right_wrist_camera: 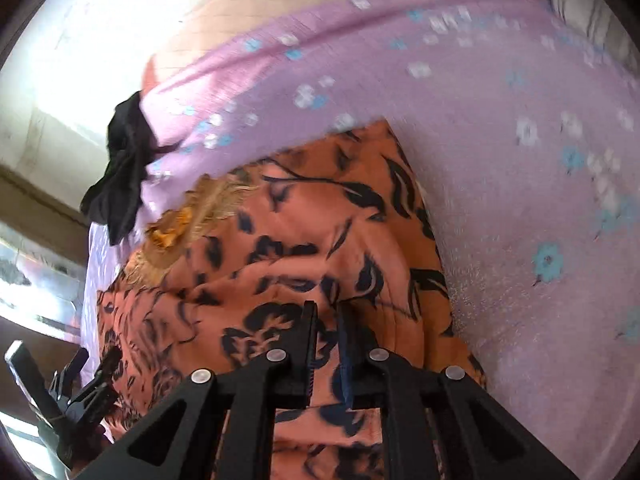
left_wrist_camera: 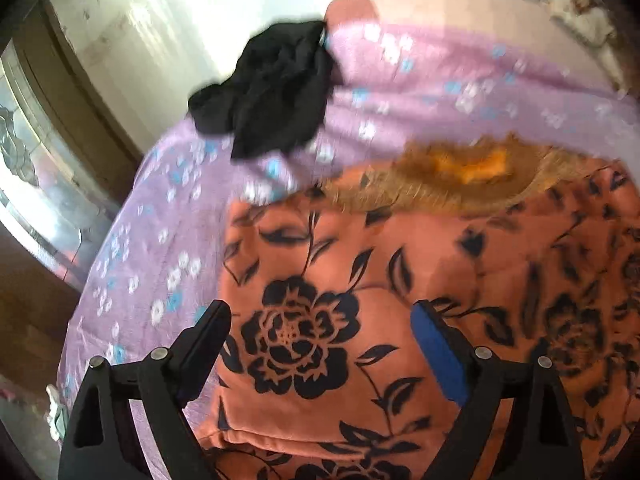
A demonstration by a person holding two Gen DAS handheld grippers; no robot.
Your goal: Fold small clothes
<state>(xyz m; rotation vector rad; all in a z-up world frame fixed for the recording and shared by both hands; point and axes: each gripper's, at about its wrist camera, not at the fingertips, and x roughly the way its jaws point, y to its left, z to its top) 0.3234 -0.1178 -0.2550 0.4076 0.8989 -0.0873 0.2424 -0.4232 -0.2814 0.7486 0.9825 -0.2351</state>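
Two garments: both lay on the bed, one being worked, one waiting.
Bed (left_wrist_camera: 460, 76): purple sheet with white and blue flowers, carrying everything else.
Orange top (left_wrist_camera: 360, 264): biggest piece, black flower print, spread near the sheet's near edge; a fuzzy tan collar (left_wrist_camera: 448, 184) showed at its far end. Left edge looked doubled over into a straight line, so probably one fold was in.
Black cloth (left_wrist_camera: 272, 88): smaller, crumpled in a heap at the far left edge of the sheet, well apart from the top, untouched.
Left claw (left_wrist_camera: 320, 344): fingers spread wide, hovering over the top's near left part, nothing between them.
Right claw (right_wrist_camera: 326, 344): fingers nearly together over the top's near right part; a ridge of cloth (right_wrist_camera: 360, 248) rose just ahead of them, but blur hid whether fabric was pinched. Could not tell.
Progress: early, by my reading. Top only partly folded and still bunched in the right view; black cloth not started.
Left to do: finish and flatten the top, then fold the black cloth.
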